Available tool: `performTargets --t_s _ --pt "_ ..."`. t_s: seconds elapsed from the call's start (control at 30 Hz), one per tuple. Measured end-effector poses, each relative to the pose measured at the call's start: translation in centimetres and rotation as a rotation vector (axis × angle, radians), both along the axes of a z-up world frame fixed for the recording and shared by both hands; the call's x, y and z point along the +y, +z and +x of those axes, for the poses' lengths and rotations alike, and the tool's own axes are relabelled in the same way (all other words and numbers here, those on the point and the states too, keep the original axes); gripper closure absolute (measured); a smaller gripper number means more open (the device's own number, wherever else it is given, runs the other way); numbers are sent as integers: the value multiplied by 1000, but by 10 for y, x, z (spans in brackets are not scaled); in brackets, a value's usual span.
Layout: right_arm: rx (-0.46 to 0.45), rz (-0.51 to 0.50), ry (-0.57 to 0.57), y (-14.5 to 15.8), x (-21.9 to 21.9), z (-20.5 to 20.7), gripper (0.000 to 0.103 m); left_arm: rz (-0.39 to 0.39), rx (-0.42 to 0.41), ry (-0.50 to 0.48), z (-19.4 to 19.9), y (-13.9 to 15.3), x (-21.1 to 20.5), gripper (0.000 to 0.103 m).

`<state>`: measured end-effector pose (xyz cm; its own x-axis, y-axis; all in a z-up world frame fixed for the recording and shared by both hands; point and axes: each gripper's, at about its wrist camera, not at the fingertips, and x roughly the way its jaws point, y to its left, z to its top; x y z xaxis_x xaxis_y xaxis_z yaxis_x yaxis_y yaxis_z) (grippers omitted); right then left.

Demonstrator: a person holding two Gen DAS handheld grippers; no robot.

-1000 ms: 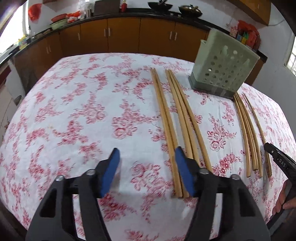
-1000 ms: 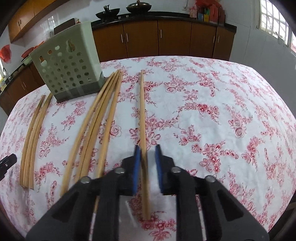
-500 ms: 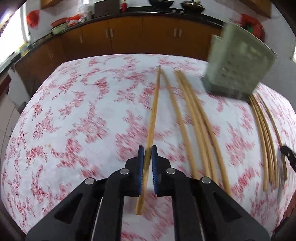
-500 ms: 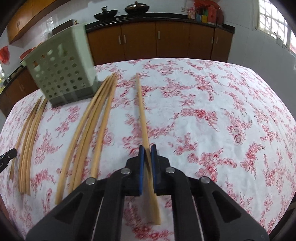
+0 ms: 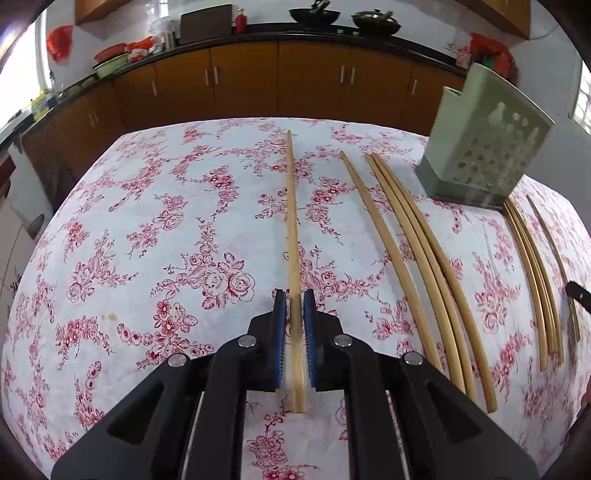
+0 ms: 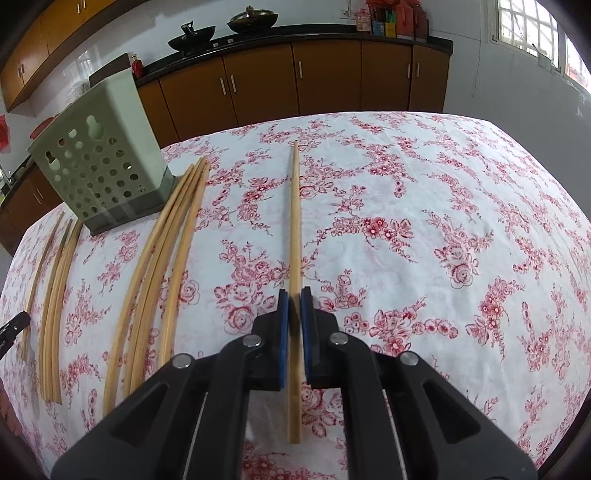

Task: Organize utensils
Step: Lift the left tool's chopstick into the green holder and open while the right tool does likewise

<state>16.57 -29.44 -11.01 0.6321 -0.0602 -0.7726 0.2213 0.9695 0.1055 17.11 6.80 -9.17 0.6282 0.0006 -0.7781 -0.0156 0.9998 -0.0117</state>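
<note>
L tongs [image 5: 294,310] and R tongs [image 6: 294,308] each clenched one chopstick [image 5: 291,221] near its butt. Prob. for tipping into holder [image 5: 484,147]; rest lay on bench [image 5: 147,221].

Daylight enters through a window [image 6: 532,26] at the upper right of the right wrist view and another at the far left of the left wrist view, both overexposed. Illumination is bright and even, with soft, faint shadows. Fisheye distortion bows the bench [image 5: 110,221] edges, dark vignetting fills the corners, and the perforated holder [image 5: 491,147] shows slight blur.
</note>
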Motion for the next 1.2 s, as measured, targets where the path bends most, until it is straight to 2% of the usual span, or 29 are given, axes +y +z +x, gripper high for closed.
performTargets --t_s 0.2,0.4,0.57,0.63,0.73,0.93,1.2 --pt "-1 -2 10 1 3 -7 95 26 3 -21 -2 0 -2 92" --pt "-2 -6 24 1 5 -14 95 13 -13 -14 -16 -1 0 92" --pt "-1 27 29 3 0 -18 95 27 -5 -20 -20 0 -2 96" --pt "-28 25 30 11 -1 -24 95 17 10 -15 -21 3 1 96" --pt "-96 8 41 33 -2 -34 95 15 -36 -16 -29 18 3 96" --pt "-208 -4 50 74 -9 -47 95 -25 -171 -10 -41 71 12 96" --pt "-313 8 54 108 -13 -54 95 -71 -294 18 -46 118 16 96"
